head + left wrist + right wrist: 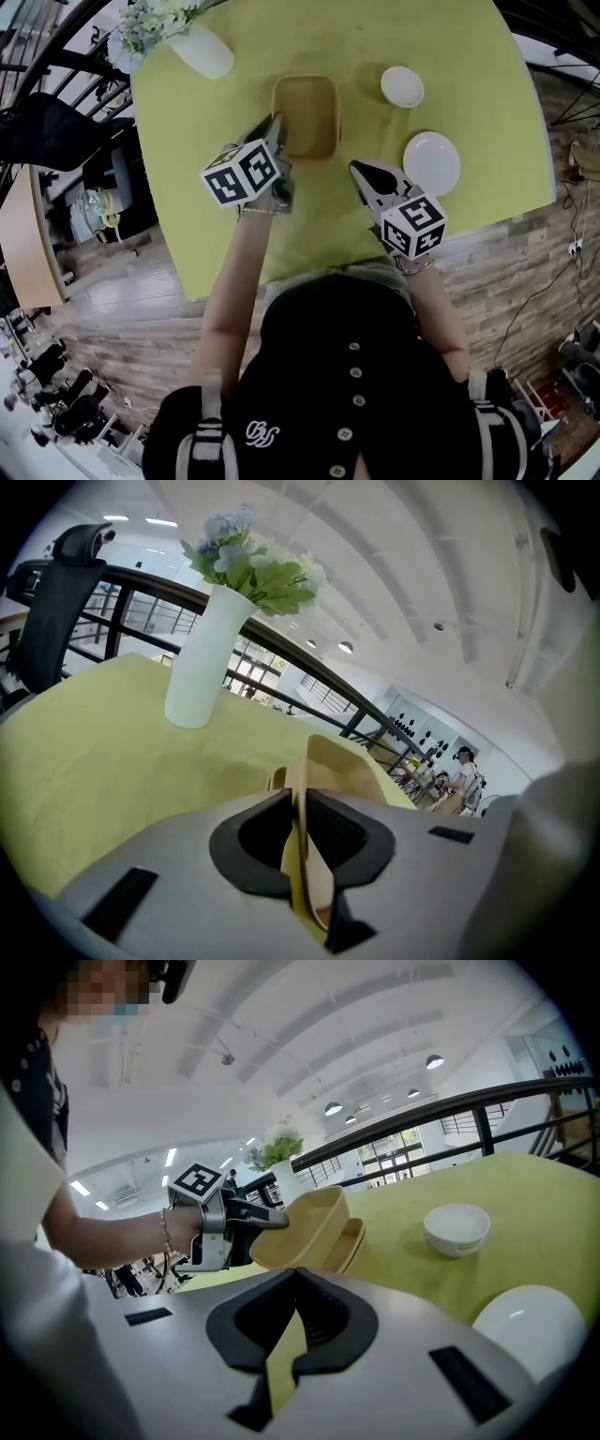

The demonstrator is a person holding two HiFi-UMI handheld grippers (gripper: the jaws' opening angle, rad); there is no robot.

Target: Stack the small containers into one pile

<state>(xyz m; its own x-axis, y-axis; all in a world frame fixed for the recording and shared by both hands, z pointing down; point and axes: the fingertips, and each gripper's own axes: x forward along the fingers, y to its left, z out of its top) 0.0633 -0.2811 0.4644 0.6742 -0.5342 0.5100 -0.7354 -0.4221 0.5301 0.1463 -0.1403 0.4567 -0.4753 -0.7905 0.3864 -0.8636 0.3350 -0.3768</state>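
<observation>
Tan container (305,1221), tilted over a second tan container (351,1246) midway between the table's (469,56) left and right edges, is clamped by its rim in your left gripper (302,803). Your right gripper (298,1283), jaws together and empty, hangs nearer the right edge.

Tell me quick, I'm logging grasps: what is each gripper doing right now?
Left gripper: jaws closed on the wall of the tan container.
Right gripper: jaws closed, holding nothing.
</observation>
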